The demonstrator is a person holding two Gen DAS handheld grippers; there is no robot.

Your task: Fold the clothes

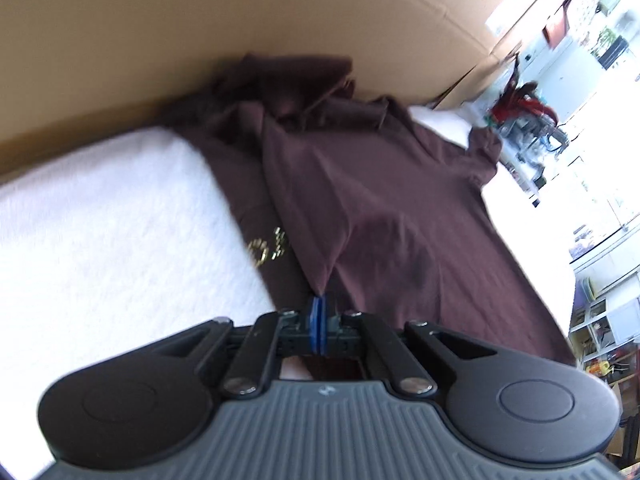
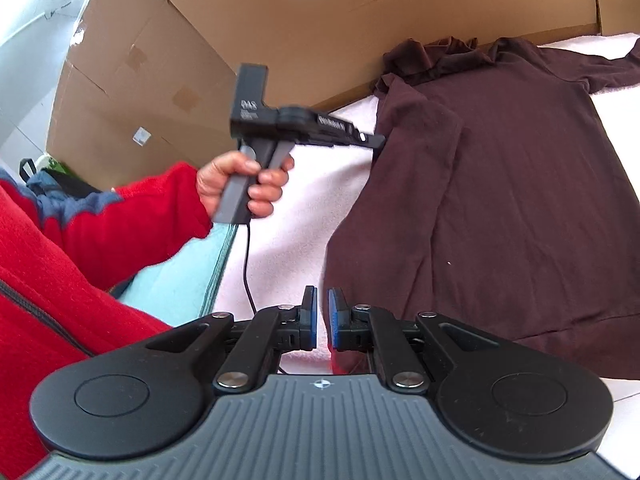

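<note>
left wrist view, left gripper (image 1: 319, 312) pinching brown shirt (image 1: 384, 208) (blue pads together), white towel (image 1: 120, 220)

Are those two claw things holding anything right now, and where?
The left gripper pinches the brown shirt at a fold of its edge. The right gripper holds nothing.

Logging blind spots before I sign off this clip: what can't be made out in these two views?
- Left gripper: pads shut on a fold of the brown shirt; how much cloth is pinched is hidden between them.
- Gold print, left wrist view: blurred, unreadable.
- Shirt's right sleeve, right wrist view: cut off by the frame edge.
- Shirt's collar: bunched against the cardboard, its lie unclear.
- Right gripper: narrow gap between the pads, nothing visibly held.
</note>
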